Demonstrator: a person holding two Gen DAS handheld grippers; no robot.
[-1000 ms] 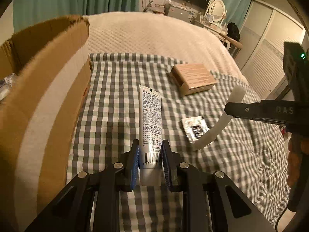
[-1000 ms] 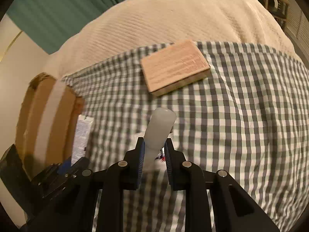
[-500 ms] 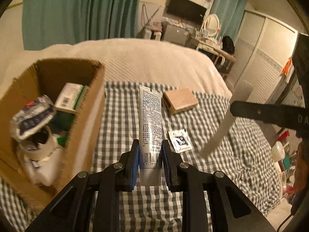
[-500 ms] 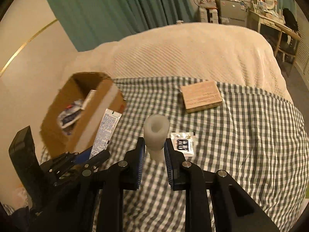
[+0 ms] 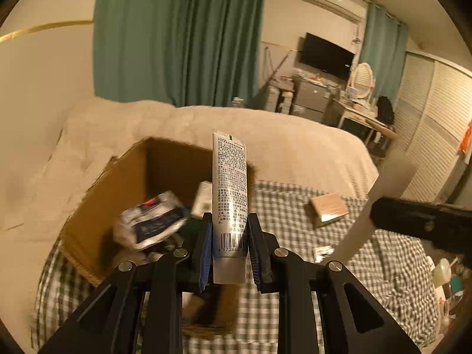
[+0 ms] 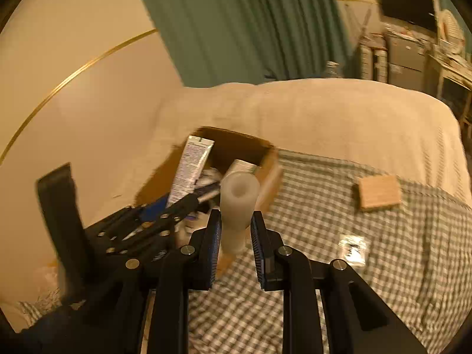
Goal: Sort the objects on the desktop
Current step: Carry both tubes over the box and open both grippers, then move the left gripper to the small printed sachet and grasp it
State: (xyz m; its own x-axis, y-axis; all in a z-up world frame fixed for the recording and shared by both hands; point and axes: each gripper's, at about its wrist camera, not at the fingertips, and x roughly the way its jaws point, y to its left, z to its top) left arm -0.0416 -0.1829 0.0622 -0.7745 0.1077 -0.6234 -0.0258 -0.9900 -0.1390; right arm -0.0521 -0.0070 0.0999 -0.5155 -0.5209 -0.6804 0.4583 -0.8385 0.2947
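Both grippers loaded near the part-filled cardboard box: left gripper clamps a tube, right gripper a translucent tube; wooden block and sachet remain right.

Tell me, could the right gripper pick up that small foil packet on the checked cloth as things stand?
Probably not yet: the right gripper is shut on the white tube. The foil packet itself lies uncovered on the checked cloth.

I'm seeing a silvery-white tube with black print, a milky translucent tube, brown cardboard box, green-white checked cloth, teal curtains.
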